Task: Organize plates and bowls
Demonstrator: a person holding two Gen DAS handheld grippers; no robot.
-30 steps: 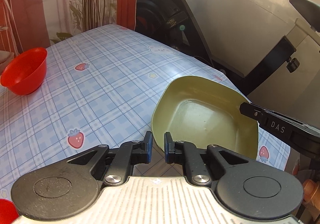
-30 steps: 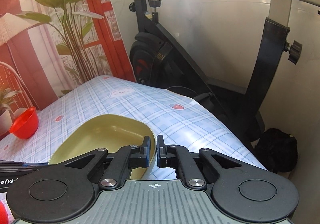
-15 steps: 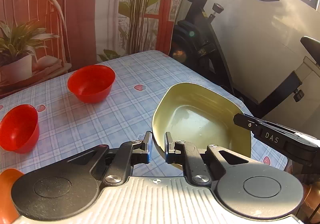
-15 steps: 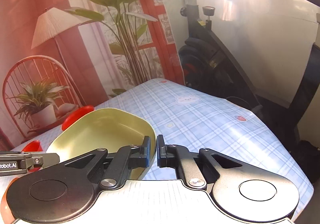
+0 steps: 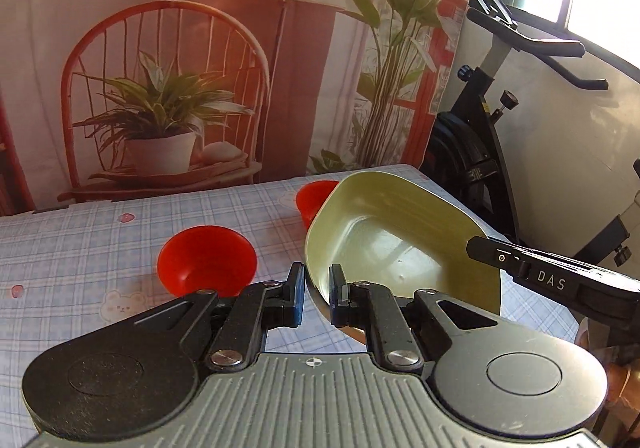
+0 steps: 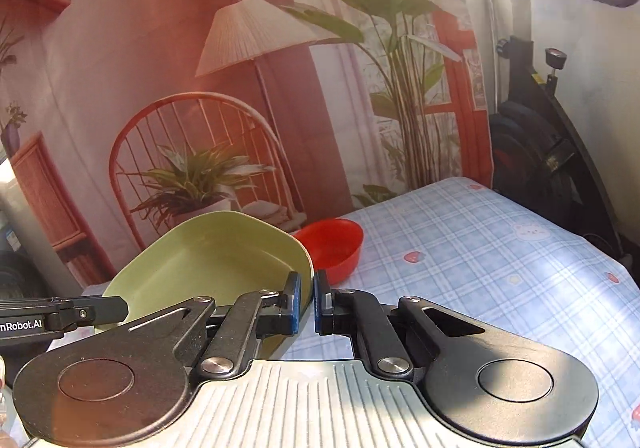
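Observation:
Both grippers hold one yellow-green plate (image 5: 400,232) tilted above the table. My left gripper (image 5: 316,294) is shut on its near left rim. My right gripper (image 6: 306,298) is shut on the opposite rim of the plate (image 6: 216,252). The right gripper's finger crosses the plate's right side in the left wrist view. A red bowl (image 5: 206,260) sits on the table just left of the plate. A second red bowl (image 5: 314,197) stands behind the plate, partly hidden; it also shows in the right wrist view (image 6: 332,248).
The table (image 5: 80,232) has a blue checked cloth with strawberry prints. A printed backdrop of a chair, plant and lamp (image 5: 168,87) hangs behind it. An exercise bike (image 5: 492,151) stands beyond the table's right edge.
Both grippers have swung left with the plate and raised it. The view now faces the backdrop, and the red bowls have come nearer to the plate.

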